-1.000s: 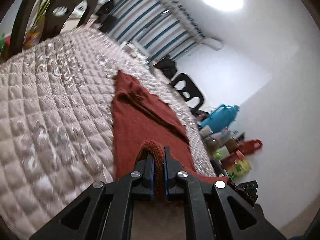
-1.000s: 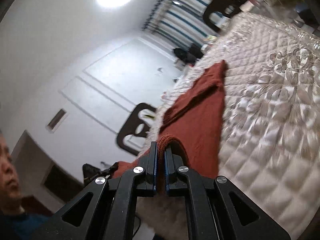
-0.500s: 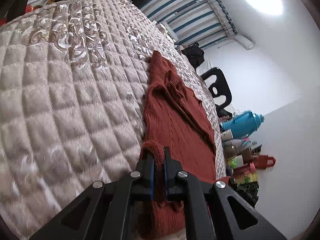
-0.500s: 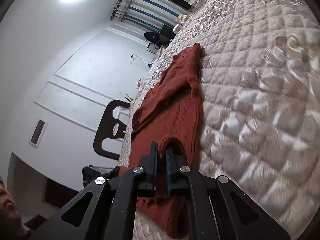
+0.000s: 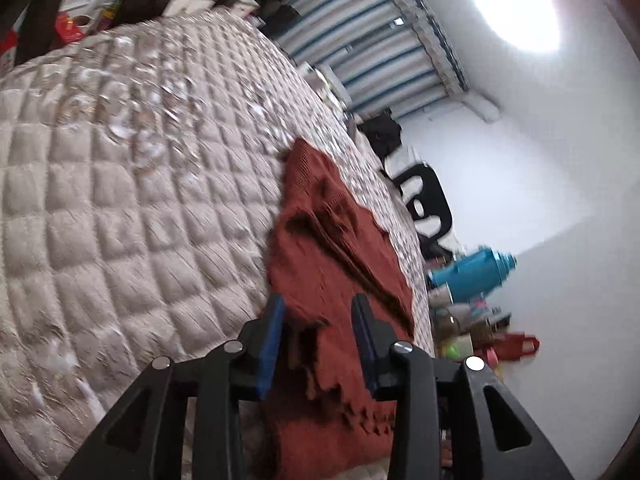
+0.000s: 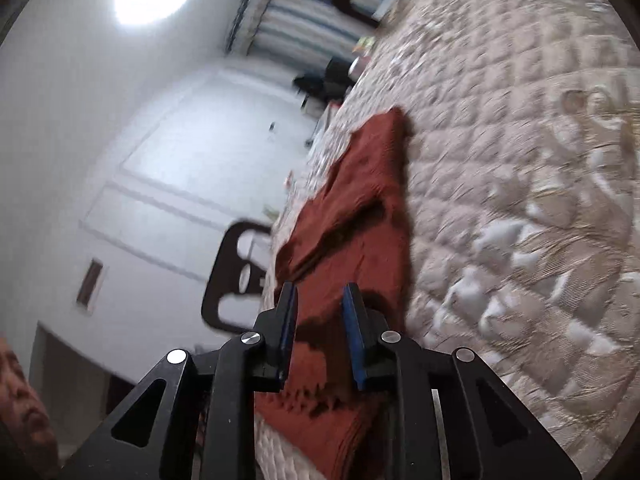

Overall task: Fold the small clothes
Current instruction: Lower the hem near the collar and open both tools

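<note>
Now we've just been opening both jaws: left gripper (image 5: 318, 312) & right gripper (image 6: 318, 300) spread, rust sweater (image 5: 340, 248) lying loose between them on the quilt (image 5: 120, 200), near its edge. Fold laid; next prob. re-grip for another fold.

black tool (image 5: 318, 312) arms, blue pads (image 6: 289, 322), silver screws.

Hand-held gripper (image 6: 320, 300) just opening — sweater (image 6: 360, 216) released
</note>
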`<state>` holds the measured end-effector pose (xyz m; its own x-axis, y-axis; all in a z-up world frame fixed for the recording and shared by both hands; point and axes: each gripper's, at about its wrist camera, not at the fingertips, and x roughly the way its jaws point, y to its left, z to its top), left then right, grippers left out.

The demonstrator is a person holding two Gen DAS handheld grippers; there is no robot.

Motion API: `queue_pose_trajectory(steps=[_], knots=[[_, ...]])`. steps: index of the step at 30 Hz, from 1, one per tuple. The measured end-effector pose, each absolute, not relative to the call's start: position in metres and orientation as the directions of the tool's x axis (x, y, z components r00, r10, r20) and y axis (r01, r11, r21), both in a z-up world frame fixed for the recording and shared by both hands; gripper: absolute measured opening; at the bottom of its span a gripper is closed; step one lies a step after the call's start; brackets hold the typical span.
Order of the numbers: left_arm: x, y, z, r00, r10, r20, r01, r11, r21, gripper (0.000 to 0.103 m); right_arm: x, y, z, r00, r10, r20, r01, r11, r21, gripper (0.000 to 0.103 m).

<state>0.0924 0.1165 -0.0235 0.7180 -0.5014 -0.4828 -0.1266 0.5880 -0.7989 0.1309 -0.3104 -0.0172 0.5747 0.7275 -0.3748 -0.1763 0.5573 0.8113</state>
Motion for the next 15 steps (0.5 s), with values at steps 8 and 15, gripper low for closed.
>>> queue_pose_trajectory(steps=[8,15], knots=[[0.115,0.085,-0.031,0.635,-0.579,-0.511,-0.079,0.61,-0.789,0.037,0.145,-0.274,-0.012,0.467,0.736,-0.49,-0.249,0.641,0.726,0.024],[0.124,0.107,-0.016,0.741,-0.48,-0.469,-0.114,0.599,-0.793,0.037,0.155,-0.318,-0.006,0.656,0.676,-0.336,-0.137,0.545,0.827,0.024]])
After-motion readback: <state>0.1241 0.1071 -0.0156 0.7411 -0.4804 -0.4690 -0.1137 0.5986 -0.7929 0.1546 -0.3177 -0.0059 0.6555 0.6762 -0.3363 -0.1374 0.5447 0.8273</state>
